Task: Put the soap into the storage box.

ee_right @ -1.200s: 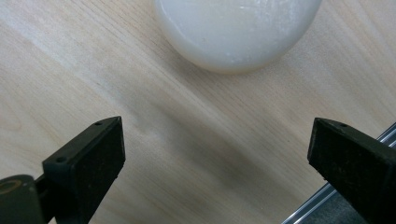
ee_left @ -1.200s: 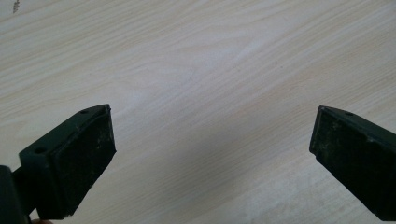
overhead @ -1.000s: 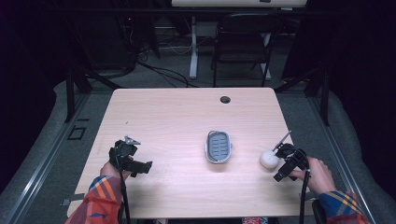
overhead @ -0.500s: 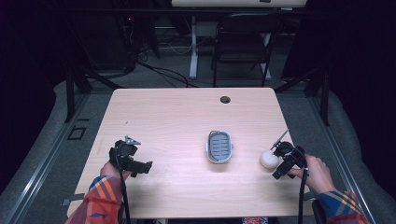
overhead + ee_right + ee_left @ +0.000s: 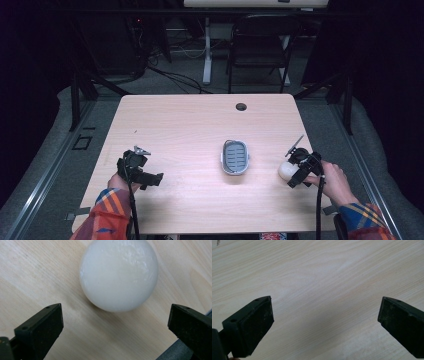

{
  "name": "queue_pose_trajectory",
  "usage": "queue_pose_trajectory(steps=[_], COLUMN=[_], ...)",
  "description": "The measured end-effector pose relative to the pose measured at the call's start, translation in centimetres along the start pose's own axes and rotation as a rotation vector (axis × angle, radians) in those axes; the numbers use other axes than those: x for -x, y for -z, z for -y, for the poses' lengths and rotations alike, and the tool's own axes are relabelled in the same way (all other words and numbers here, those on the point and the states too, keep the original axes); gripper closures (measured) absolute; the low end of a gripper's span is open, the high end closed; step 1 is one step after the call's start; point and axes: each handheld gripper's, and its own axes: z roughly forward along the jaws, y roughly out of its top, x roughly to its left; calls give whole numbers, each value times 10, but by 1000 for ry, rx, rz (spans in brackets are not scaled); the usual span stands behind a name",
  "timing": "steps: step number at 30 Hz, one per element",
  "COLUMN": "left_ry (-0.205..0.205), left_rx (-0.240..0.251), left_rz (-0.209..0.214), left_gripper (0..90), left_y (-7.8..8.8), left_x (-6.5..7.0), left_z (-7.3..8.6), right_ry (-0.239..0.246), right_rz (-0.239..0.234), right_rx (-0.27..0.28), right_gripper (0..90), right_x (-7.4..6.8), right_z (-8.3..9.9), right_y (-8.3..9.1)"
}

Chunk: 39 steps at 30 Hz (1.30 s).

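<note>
The right gripper (image 5: 115, 322) hovers with jaws wide apart just short of a white ball (image 5: 119, 273) — it lies near the wooden table's (image 5: 180, 125) right edge. The left gripper (image 5: 325, 325), jaws also spread, holds nothing; a grey oval tray (image 5: 235, 156) sits mid-table.

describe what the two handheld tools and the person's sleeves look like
Both are black. The left tool carries a grey three-cornered plate on top, and a dark cable trails back along the forearm. The right tool has a thin grey rod sticking up and its own black cable. Up close, each has two flat, scuffed black pads with small screw holes. The sleeves are plaid: orange, red and blue.
</note>
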Motion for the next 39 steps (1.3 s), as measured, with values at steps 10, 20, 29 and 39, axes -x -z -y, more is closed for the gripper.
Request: queue_pose_trajectory(steps=[10, 20, 29, 39], left_ry=[3, 3, 3, -1], left_rx=[-1, 0, -2, -6], left_rz=[1, -2, 2, 5], left_gripper=[1, 2, 1, 1], left_y=[0, -1, -1, -1], left_x=[0, 1, 0, 0], left_z=[0, 0, 0, 0], right_ry=[46, 68, 85, 62], right_rz=[-30, -49, -72, -68], right_rx=[11, 8, -6, -37], right_gripper=[0, 0, 142, 218], right_x=[3, 6, 6, 8], right_z=[-15, -28, -34, -37], right_y=[-3, -5, -9, -9])
